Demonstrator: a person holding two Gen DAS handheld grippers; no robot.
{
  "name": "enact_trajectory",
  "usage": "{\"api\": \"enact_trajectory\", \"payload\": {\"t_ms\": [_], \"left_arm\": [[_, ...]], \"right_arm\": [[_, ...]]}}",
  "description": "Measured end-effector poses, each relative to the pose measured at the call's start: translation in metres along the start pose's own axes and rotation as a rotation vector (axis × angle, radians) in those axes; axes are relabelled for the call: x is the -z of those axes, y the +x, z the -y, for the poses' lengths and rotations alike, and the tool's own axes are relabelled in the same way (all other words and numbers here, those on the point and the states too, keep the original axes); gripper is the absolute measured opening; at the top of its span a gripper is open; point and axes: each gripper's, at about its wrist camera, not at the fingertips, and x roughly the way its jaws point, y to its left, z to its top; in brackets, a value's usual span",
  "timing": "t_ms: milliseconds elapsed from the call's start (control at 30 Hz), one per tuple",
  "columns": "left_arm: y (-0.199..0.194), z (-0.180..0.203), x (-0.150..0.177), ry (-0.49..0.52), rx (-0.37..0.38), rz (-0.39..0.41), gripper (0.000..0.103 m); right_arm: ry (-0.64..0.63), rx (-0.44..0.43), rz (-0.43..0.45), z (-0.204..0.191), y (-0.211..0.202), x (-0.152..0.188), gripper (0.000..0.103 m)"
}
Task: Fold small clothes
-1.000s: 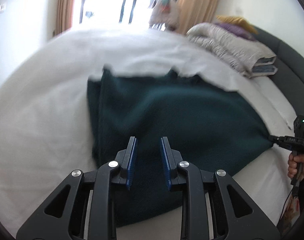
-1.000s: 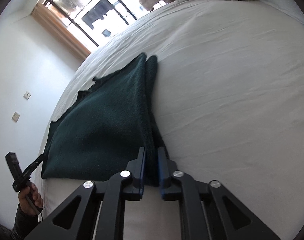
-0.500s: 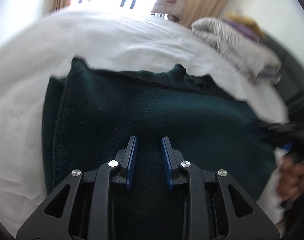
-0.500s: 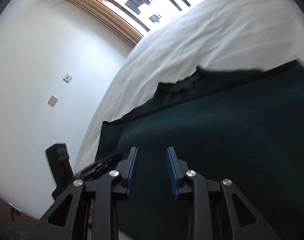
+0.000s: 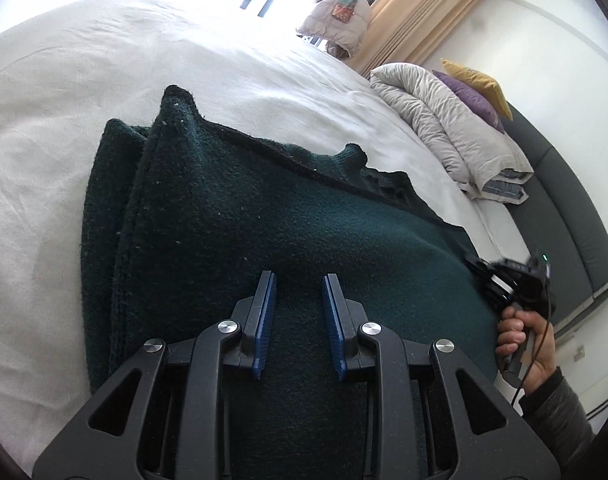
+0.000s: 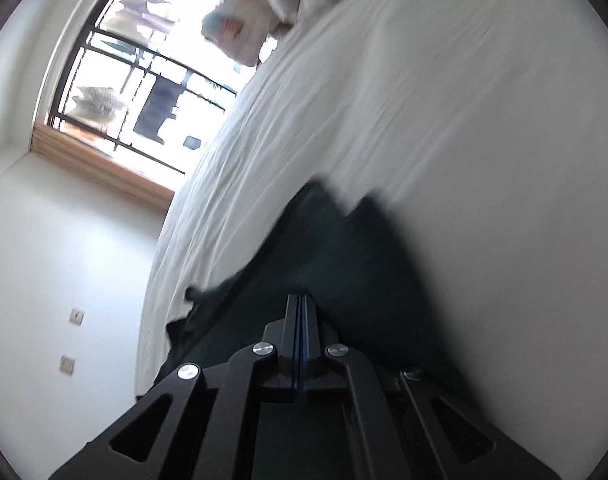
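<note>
A dark green knitted garment (image 5: pixel 263 216) lies folded on the white bed (image 5: pixel 83 60), its doubled edge at the left. My left gripper (image 5: pixel 297 280) is open and empty, low over the middle of the garment. In the left wrist view my right gripper (image 5: pixel 504 280) is at the garment's right edge, held by a hand. In the right wrist view the right gripper (image 6: pixel 301 300) has its jaws pressed together over the garment (image 6: pixel 344 260), with no cloth showing between them. That view is blurred.
A folded grey duvet (image 5: pixel 444 128) with purple and yellow pillows (image 5: pixel 476 84) lies at the far right of the bed by a dark headboard (image 5: pixel 564 208). A window (image 6: pixel 143 80) and curtains (image 5: pixel 420 8) are beyond the bed's far side.
The left gripper moved forward over the garment, staying open. The right gripper let go of the garment's edge, opened, swung round, and its jaws are now closed together.
</note>
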Motion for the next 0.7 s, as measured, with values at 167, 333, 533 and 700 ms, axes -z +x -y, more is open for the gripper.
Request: {"api": "enact_trajectory", "payload": {"t_ms": [167,333,533,700], "left_arm": [[0.003,0.002,0.000,0.008,-0.005,0.011,0.025],[-0.026,0.004,0.011,0.007,-0.047,0.035,0.025],[-0.066,-0.004,0.040,0.031,-0.106,0.057,0.025],[-0.092,-0.015,0.055,-0.014,-0.087,0.089,0.025]], "right_arm": [[-0.094,-0.117,0.016,-0.026,-0.044,0.044,0.016],[-0.285,-0.323,-0.201,-0.079,-0.034,0.131,0.048],[-0.175,-0.217,-0.195,-0.024,-0.033,0.127,0.007],[-0.073,-0.086,-0.017,0.013,-0.082,0.105,0.014]]}}
